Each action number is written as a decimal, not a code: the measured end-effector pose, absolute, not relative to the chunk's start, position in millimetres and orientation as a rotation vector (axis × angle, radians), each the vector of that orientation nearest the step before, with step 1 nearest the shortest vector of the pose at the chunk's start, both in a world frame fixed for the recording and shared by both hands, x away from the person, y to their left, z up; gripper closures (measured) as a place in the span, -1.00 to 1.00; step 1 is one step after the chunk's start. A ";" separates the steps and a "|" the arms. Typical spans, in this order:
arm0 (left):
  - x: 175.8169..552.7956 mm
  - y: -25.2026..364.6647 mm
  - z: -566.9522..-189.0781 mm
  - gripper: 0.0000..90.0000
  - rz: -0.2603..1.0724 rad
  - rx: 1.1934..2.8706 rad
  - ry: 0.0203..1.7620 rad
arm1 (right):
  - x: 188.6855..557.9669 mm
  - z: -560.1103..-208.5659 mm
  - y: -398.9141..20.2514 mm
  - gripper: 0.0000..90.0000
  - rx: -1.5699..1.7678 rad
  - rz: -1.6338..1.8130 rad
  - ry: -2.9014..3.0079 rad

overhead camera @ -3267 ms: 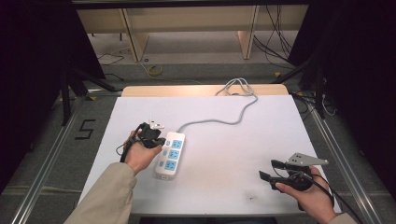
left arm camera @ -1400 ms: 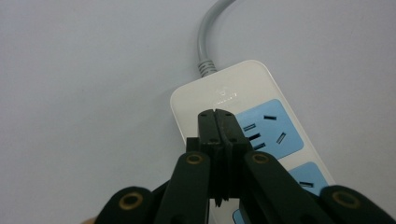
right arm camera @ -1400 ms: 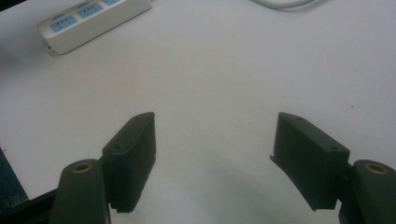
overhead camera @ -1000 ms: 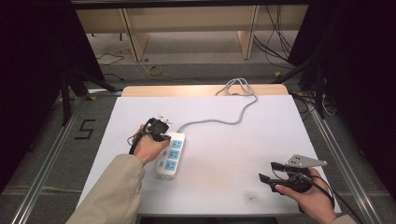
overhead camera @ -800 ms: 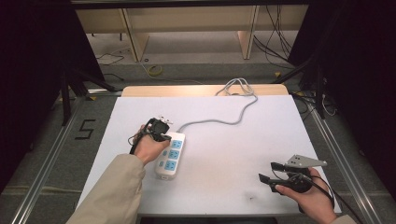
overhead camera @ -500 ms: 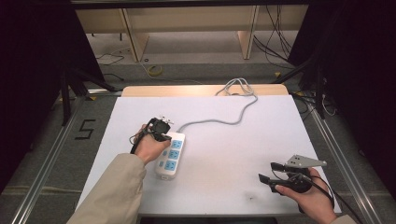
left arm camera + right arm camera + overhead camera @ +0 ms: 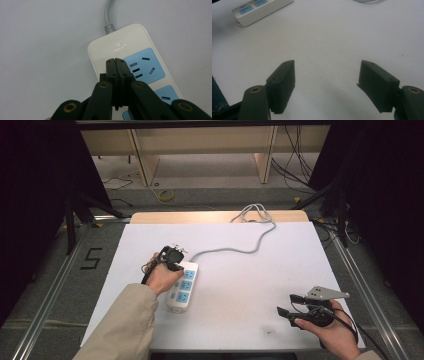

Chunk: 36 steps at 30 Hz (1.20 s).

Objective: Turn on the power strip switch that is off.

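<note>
A white power strip (image 7: 183, 289) with blue sockets lies left of centre on the white table (image 7: 260, 280), and its grey cord (image 7: 235, 249) runs off to the far edge. My left gripper (image 7: 173, 260) points down at the strip's cord end. In the left gripper view its jaws are shut with nothing between them, and its tips (image 7: 116, 62) rest over the white strip (image 7: 130, 40) beside the first blue socket (image 7: 145, 66). My right gripper (image 7: 286, 305) is held at the front right, jaws open over bare table (image 7: 327, 75). The strip (image 7: 262, 8) lies far off in the right gripper view.
The cord loops (image 7: 255, 212) at the table's far edge by a wooden board. Wooden shelving (image 7: 200, 150) and floor cables (image 7: 295, 165) lie beyond. Metal rails (image 7: 45, 305) run along both sides, and a "5" mark (image 7: 91, 258) is on the floor at left.
Since the earliest frame my left gripper has shifted a little right and farther along the strip toward its cord end. Over the last second nothing has moved.
</note>
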<state>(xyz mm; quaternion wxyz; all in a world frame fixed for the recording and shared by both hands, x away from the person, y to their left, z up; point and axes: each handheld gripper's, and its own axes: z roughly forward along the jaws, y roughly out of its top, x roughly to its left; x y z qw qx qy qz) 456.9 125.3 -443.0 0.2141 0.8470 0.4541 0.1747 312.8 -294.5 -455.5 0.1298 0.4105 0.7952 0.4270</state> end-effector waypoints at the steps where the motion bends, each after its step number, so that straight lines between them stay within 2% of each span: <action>1: 456.9 125.1 -442.9 1.00 0.485 2.350 1.261 | 312.7 -455.4 -294.5 -0.34 1.193 1.240 2.312; 9: 457.0 124.4 -442.3 1.00 0.514 2.362 1.293 | 312.5 -455.4 -294.7 -0.34 1.191 1.240 2.313; 12: 457.8 125.6 -442.2 1.00 0.413 2.325 1.292 | 312.7 -455.1 -294.8 -0.34 1.191 1.241 2.308; 26: 457.9 124.7 -440.9 1.00 0.470 2.331 1.300 | 312.6 -455.1 -294.9 -0.34 1.187 1.242 2.309; 36: 458.4 125.6 -440.2 1.00 0.456 2.337 1.311 | 312.3 -455.0 -294.9 -0.34 1.184 1.242 2.309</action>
